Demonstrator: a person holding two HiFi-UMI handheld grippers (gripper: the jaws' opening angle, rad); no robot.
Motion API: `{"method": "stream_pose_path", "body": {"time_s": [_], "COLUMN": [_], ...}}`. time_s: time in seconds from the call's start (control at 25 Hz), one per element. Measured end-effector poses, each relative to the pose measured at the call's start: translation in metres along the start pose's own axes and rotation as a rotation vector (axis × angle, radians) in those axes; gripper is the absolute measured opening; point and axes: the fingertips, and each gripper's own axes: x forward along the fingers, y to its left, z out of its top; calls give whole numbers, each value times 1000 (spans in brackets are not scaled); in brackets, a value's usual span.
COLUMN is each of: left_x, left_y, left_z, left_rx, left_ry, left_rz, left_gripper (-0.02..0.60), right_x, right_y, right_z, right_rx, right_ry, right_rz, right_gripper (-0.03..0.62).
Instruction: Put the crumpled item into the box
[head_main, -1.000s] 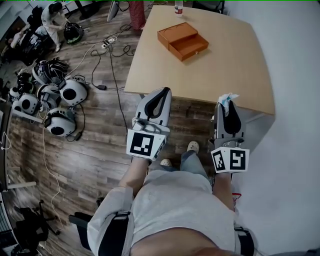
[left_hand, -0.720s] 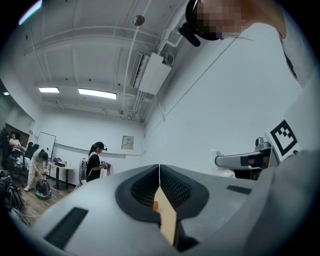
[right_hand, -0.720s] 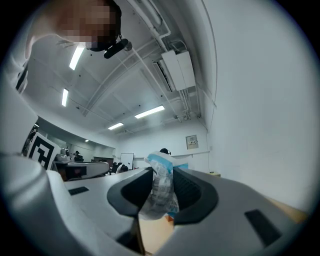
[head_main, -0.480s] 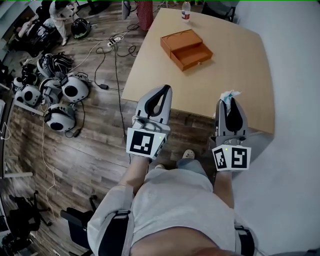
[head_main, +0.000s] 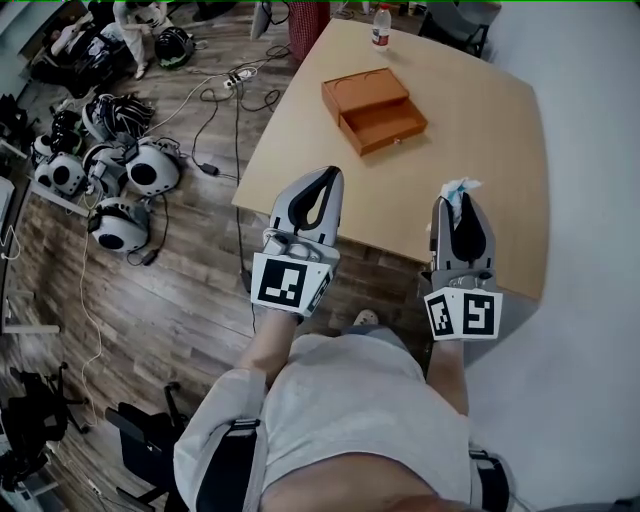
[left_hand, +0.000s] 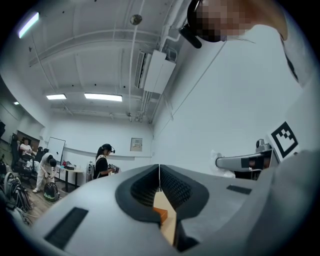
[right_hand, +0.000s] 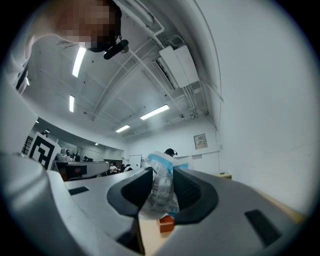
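An orange wooden box (head_main: 373, 110) with its drawer pulled out sits on the light wood table (head_main: 450, 170), far ahead of both grippers. My right gripper (head_main: 458, 192) is shut on a crumpled white and blue wrapper (right_hand: 161, 189), whose tip sticks out past the jaws at the table's near edge. The wrapper (head_main: 459, 189) shows there in the head view too. My left gripper (head_main: 327, 178) is shut with nothing in it, its tip over the table's near edge. The box (left_hand: 161, 214) shows small between the left jaws, and the box (right_hand: 166, 223) also appears under the wrapper.
A plastic bottle (head_main: 381, 27) stands at the table's far end. On the wooden floor to the left lie several white helmets (head_main: 122, 180) and cables (head_main: 225, 90). People (left_hand: 104, 162) stand at the far side of the room. A white wall (head_main: 590, 200) runs along the right.
Both grippers have moved forward towards the table, so their tips now reach its near edge. The box looks nearer. The wrapper stays held in the right gripper.
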Motion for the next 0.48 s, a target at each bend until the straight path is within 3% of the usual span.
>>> {"method": "stream_pose_path", "body": {"time_s": [0.48], "left_x": [50], "left_y": [-19], "left_z": [-9], "left_rx": [26], "left_ry": [-2], "left_rz": [63], "left_gripper": [14], "right_x": [29], "right_y": [-51], "right_z": [-11], "right_rx": [15], "right_ry": [2], "right_rz": [74], "right_gripper": [117]}}
